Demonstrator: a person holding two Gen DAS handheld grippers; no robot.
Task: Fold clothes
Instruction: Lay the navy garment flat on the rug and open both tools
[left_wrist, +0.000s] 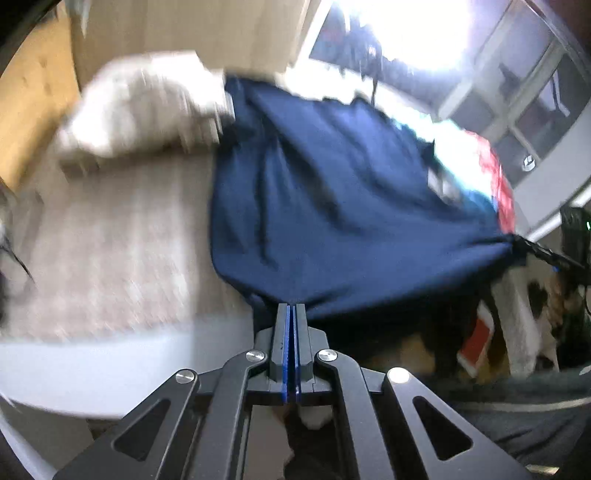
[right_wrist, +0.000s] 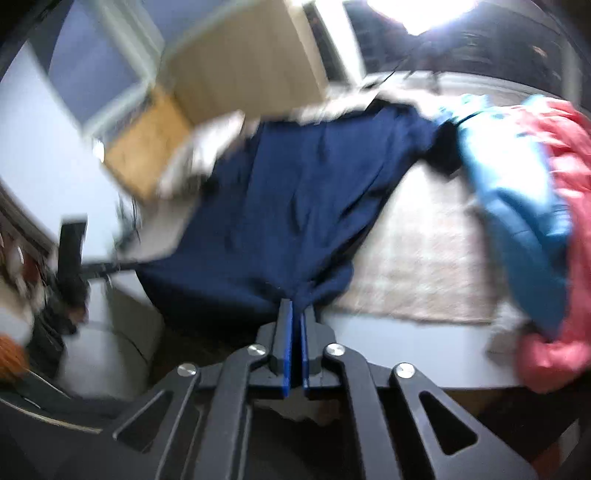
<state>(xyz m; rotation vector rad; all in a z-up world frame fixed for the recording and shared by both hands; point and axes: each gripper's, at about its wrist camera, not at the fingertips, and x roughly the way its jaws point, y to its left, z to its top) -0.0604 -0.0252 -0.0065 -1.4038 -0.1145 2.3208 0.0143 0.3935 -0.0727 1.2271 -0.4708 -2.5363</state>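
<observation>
While both claws pinch hem, navy shirt (left_wrist: 332, 192) stretches away lengthwise.

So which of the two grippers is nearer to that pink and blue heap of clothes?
Right. The right gripper pinches the navy garment with the pink and blue heap just to its side; the left gripper holds the opposite corner, with the garment in between.

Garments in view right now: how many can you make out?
3. The navy garment stretched between both tongs; a blue garment and a pink-red garment piled at the right. More may be hidden underneath.
</observation>
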